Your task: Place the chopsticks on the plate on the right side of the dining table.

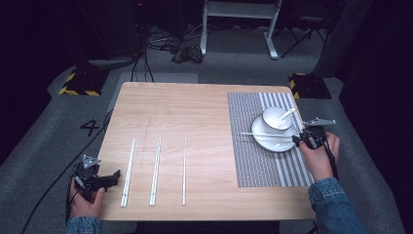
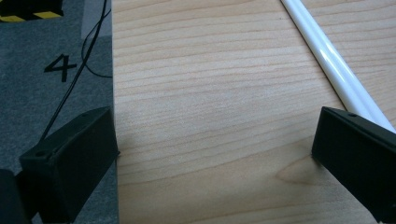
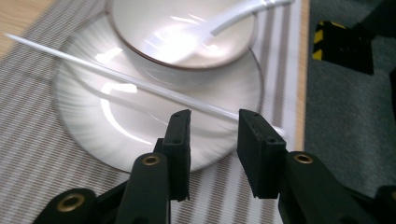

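White and thin, a single chopstick (image 3: 140, 86) lies across the plate (image 3: 93, 135), just in front of the bowl (image 3: 154, 60). One end sticks out over the striped mat (image 1: 253, 161) toward the middle of the table; the other end passes by the tips of the right gripper (image 3: 214, 123). Its jaws stand a little way apart with a gap between them, and they do not press on the chopstick. A white spoon (image 3: 219, 23) rests in the bowl. The plate sits near the mat's right edge, close to the table's right edge.

Out past the mat is a wide bare stretch of wooden table (image 1: 195, 112). Two pairs of chopsticks (image 1: 129, 170) and one lone chopstick (image 1: 184, 170) lie in a row near the front left, well apart from each other.

At the front left corner, the left gripper (image 2: 215, 154) has its jaws spread wide. One jaw hangs at the table's left edge; the other sits just beside a chopstick pair. Nothing is between them.
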`<state>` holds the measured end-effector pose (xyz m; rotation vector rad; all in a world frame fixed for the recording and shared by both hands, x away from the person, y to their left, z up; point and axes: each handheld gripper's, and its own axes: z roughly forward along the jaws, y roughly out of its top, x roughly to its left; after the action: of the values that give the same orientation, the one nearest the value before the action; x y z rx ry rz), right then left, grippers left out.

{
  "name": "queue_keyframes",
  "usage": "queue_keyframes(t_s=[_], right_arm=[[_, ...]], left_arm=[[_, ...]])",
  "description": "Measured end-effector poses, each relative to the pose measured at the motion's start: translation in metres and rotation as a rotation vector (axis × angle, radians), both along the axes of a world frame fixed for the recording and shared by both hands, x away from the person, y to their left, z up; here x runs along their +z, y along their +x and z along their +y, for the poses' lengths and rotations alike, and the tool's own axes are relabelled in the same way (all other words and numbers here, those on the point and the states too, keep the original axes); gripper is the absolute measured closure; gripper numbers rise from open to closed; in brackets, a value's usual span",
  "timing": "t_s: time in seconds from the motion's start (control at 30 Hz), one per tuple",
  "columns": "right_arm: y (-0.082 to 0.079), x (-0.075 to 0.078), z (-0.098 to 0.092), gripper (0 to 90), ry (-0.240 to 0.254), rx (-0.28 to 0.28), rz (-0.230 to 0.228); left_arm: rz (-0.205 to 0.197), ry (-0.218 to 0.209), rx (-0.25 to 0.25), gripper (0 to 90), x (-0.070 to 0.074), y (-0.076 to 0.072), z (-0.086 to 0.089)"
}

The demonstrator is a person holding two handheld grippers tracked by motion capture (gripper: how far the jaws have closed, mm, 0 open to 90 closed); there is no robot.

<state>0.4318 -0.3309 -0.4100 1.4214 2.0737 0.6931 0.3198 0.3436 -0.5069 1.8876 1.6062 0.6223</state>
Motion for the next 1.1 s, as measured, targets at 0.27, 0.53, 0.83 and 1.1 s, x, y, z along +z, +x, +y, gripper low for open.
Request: queue_keyframes(t_s=[0.27, 0.53, 0.83, 1.1], right_arm=[[0.0, 0.016, 0.062, 64.7, -0.007, 0.133, -0.013], [0.001, 0.02, 0.107, 60.3, 0.015, 0.237, -0.019], [0.0, 0.015, 0.158, 52.0, 0.06, 0.327, 0.015], [-0.004, 0.003, 0.202, 38.2, 0.113, 0.433, 0.075]], left_arm=[[0.0, 0.0, 0.0, 0.2, 0.0, 0.0, 0.0], [-0.001, 0.001, 0.005, 0.2, 0.0, -0.002, 0.0], [0.0, -0.003, 0.009, 0.1, 0.0, -0.001, 0.0], [0.0, -0.003, 0.008, 0.1, 0.0, -0.001, 0.0]])
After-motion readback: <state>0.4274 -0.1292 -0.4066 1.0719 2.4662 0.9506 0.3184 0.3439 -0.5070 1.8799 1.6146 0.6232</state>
